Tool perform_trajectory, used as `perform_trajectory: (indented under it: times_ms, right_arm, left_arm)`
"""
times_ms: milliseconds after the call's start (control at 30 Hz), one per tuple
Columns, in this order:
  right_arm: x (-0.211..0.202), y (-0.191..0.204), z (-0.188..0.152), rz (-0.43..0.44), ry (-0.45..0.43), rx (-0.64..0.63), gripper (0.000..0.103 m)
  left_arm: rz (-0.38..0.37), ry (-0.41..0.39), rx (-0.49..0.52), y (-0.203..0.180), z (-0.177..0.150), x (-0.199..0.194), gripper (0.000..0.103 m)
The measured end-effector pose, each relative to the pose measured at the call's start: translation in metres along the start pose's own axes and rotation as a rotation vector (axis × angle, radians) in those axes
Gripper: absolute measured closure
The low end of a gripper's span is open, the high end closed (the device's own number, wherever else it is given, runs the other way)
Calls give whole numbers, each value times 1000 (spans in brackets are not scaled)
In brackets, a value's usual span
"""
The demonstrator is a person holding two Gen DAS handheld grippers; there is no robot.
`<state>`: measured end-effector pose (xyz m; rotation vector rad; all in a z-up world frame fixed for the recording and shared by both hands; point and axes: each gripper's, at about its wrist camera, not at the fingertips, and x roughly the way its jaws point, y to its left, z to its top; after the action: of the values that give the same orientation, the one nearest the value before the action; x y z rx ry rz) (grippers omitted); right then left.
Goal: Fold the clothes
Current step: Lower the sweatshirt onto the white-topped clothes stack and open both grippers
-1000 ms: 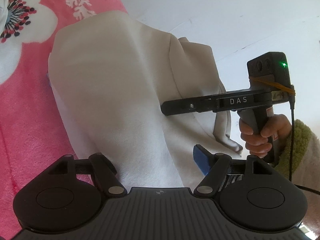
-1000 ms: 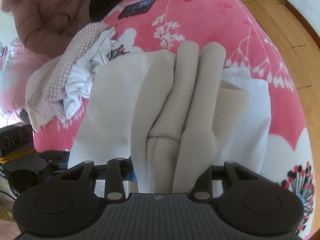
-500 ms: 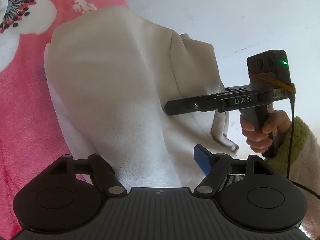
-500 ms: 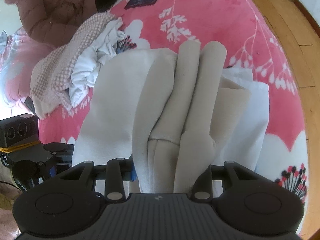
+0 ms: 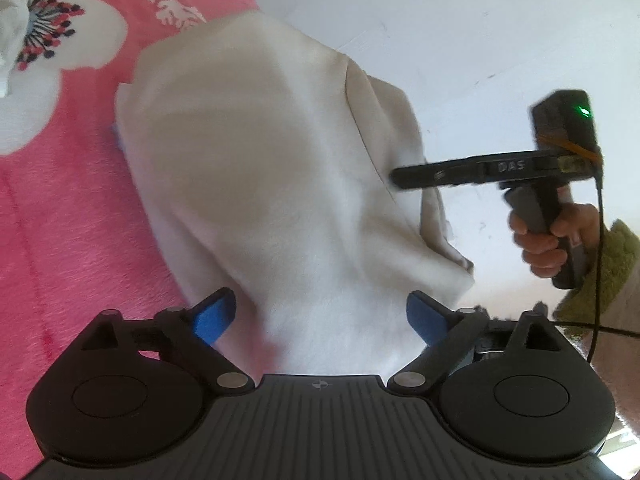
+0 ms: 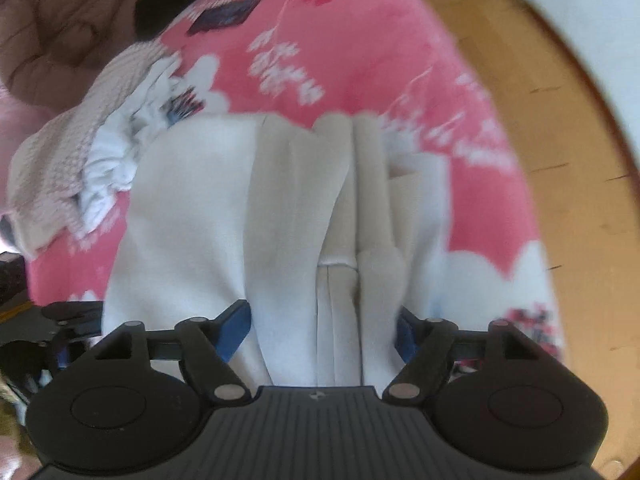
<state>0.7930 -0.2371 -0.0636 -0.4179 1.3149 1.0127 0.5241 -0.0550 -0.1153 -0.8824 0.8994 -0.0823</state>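
A cream garment (image 5: 272, 168) lies folded on the pink flowered blanket (image 5: 60, 220). My left gripper (image 5: 320, 316) is over its near edge. Its jaws are opening, the blue pads (image 5: 212, 316) stand wide apart, and cloth lies loose between them. In the right wrist view the same garment (image 6: 192, 208) shows long folds down its middle. My right gripper (image 6: 320, 332) points steeply down at it, jaws opening, with the bunched folds between the spread pads (image 6: 236, 328). In the left wrist view a hand (image 5: 540, 248) holds the right gripper, whose fingers (image 5: 436, 174) reach the garment's right side.
A heap of pink-checked and white clothes (image 6: 80, 160) lies on the blanket left of the garment, with a brown padded jacket (image 6: 52, 32) and a dark phone (image 6: 224, 16) behind. Wooden floor (image 6: 540, 112) runs along the blanket's right edge. A white wall (image 5: 440, 20) stands beyond.
Both grippers' jaws have spread wider, and both blue pads now show on each. The right wrist view has lifted a little and turned blurred. The garment's folds have loosened.
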Motion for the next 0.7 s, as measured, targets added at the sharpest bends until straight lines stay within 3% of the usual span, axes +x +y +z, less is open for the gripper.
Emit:
perform_trajectory:
  times_ms: [100, 200, 267, 367, 467, 567, 700]
  right_arm:
    - [-35, -12, -16, -170, -140, 118, 26]
    - [-79, -10, -44, -291, -346, 327, 29]
    - [-87, 18, -68, -309, -401, 359, 49]
    - [-95, 63, -103, -333, -471, 390, 69]
    - [-60, 101, -126, -345, -429, 341, 78]
    - [-14, 96, -142, -465, -401, 368, 82]
    - [23, 73, -158, -516, -486, 442, 81]
  left_arm:
    - [43, 14, 30, -2, 3, -22, 9]
    - [95, -73, 105, -6, 13, -62, 14]
    - [141, -158, 200, -15, 23, -81, 25]
    - [187, -236, 371, -32, 40, -77, 28]
    - [188, -256, 476, -34, 57, -55, 31]
    - [214, -204, 544, -21, 67, -13, 33]
    - [248, -189, 637, -15, 60, 7, 32]
